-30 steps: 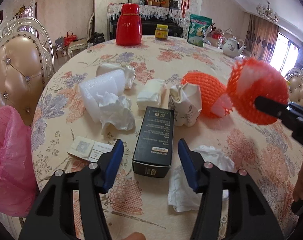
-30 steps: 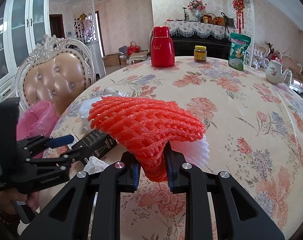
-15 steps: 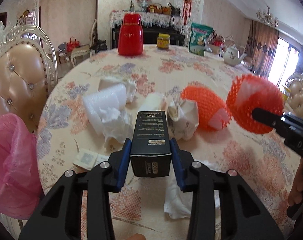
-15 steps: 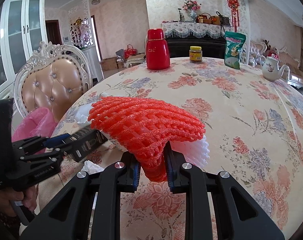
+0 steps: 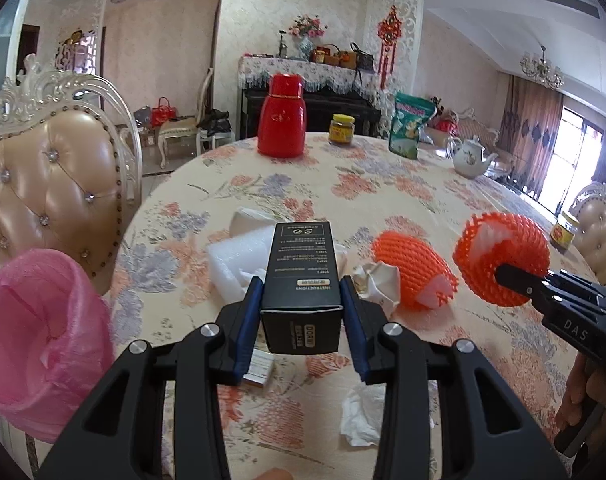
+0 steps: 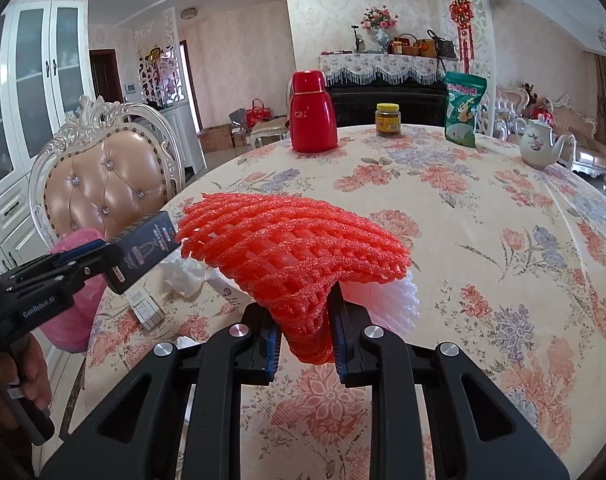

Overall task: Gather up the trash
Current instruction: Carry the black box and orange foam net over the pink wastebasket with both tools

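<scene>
Left gripper: the left gripper [image 5: 301, 322] has just closed its jaws on the black rectangular cardboard box [image 5: 301, 280], blue pads pressing both long sides.
Change: a second ago that box lay flat on the floral tablecloth [image 5: 383, 184] between open jaws; now it hangs lifted clear of the cloth.
Right gripper: the right gripper [image 6: 303, 344] is pinched tight on an orange foam fruit net with white foam inside [image 6: 291, 248], held above the table.
Bin: the pink plastic bag-lined bin [image 5: 39, 340] stands beside the table edge at the left, below the tufted chair [image 5: 47, 184].
Left behind: a second orange foam net [image 5: 411, 268], crumpled white tissues [image 5: 359, 416], white foam sheet [image 5: 239, 256], a small flat carton [image 5: 259, 368].
Meaning: both tools look loaded; I judge a carry to the bin comes next, with plenty of litter remaining.
</scene>
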Tool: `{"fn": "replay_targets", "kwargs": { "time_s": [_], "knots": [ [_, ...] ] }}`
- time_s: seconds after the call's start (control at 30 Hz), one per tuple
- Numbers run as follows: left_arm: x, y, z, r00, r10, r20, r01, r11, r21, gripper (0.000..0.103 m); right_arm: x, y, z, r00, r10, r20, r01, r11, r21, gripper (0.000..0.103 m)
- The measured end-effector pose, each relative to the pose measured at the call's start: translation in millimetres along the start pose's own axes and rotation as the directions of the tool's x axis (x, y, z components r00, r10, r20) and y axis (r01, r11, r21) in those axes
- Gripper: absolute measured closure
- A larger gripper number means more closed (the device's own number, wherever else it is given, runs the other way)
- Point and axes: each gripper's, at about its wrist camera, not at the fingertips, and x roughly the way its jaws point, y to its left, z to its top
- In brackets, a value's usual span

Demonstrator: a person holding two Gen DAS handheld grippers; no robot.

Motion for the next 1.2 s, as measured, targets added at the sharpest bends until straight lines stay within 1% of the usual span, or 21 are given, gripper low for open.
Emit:
{"fn": "replay_targets", "kwargs": {
  "time_s": [0.3,0.6,0.77,0.9,1.2],
  "knots": [
    [-20,24,0,0.999,0.034,0.033,-0.033,0.999,-0.039,0.065,-1,11,4,1.0,0.006,0.007,-0.006,1.0,-0.009,0.081],
    [-36,54,-1,0.996,0.071,0.056,-0.066,0.994,-0.082,0.065,4,37,13,1.0,0.029,0.011,-0.029,0.999,-0.031,0.081],
    [-46,77,-1,0.992,0.103,0.072,-0.095,0.989,-0.111,0.065,7,54,18,0.999,0.046,0.013,-0.045,0.998,-0.047,0.081],
    [-58,98,-1,0.987,0.137,0.085,-0.124,0.983,-0.137,0.065,9,74,23,0.997,0.071,0.017,-0.07,0.995,-0.068,0.081],
    [-92,150,-6,0.967,0.233,0.106,-0.209,0.958,-0.198,0.065,20,119,32,0.99,0.14,0.014,-0.137,0.984,-0.111,0.081]
  ]
}}
